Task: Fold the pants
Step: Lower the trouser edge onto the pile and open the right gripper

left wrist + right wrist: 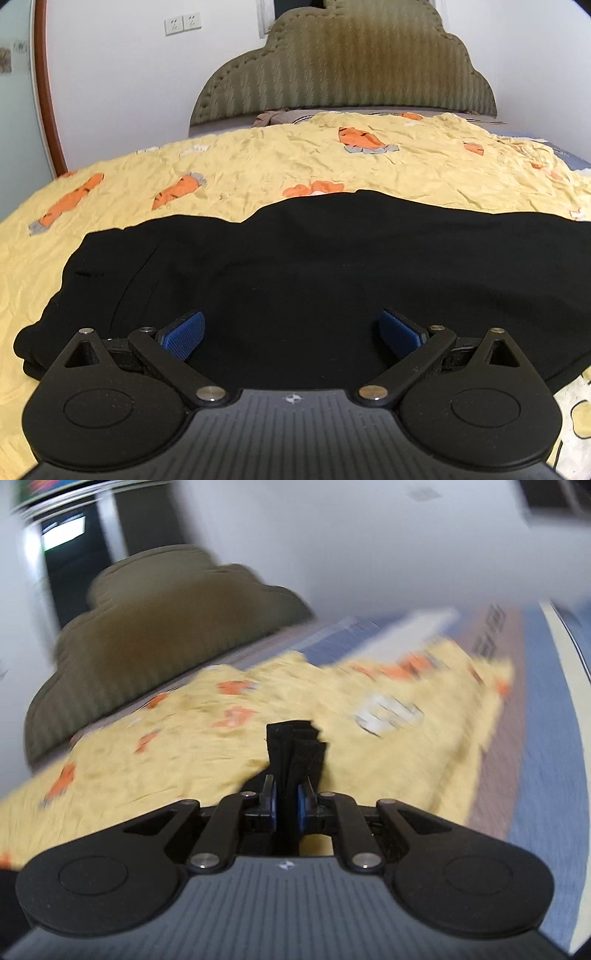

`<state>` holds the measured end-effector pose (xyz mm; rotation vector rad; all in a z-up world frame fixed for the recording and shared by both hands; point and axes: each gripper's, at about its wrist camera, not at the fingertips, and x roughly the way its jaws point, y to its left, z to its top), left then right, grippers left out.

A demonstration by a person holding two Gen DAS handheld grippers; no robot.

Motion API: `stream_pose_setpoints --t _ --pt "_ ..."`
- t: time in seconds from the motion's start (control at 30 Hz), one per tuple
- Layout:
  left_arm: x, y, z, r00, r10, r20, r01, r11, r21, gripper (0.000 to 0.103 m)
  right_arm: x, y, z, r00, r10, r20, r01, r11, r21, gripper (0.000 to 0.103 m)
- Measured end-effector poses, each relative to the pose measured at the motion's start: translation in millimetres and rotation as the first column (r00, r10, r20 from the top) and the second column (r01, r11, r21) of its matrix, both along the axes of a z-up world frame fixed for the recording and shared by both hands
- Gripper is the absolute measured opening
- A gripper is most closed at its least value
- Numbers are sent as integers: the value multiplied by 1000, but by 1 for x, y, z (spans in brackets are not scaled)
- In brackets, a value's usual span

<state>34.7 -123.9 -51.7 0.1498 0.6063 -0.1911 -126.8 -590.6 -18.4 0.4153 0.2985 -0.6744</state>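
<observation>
Right wrist view is smeared: quilt (177, 753) and headboard (155, 627) blur together. The black pants (332, 277) run off the left view's right edge, near part hidden behind the left tongs (291, 332).

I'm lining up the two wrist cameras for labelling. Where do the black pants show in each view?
Left wrist: the black pants spread across the lower middle, under the open left gripper.
Right wrist: only a bunched edge at centre, pinched in the right gripper.
Shared landmark: the olive headboard.
</observation>
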Motion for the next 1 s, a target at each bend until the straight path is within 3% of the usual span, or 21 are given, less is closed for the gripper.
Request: stream_pose_setpoints --t 0.23,0.37,0.53,0.77,1.0 --pt "-6 3 4 999 5 39 -4 1000 -23 102 28 38 16 998 48 -48 -52 995 -85 11" --pt "-5 7 5 998 27 55 -25 999 -31 102 51 90 22 981 158 -116 -180 961 -212 11" --pt "-3 7 0 999 22 28 -21 999 -34 102 77 163 23 922 324 -214 -380 867 -324 11" --pt "-5 5 -3 999 15 30 -14 999 -29 102 95 249 4 817 474 -328 -572 740 -354 8" --pt "-6 6 -4 999 18 28 -17 999 -34 102 92 287 -3 760 546 -353 -647 688 -328 8"
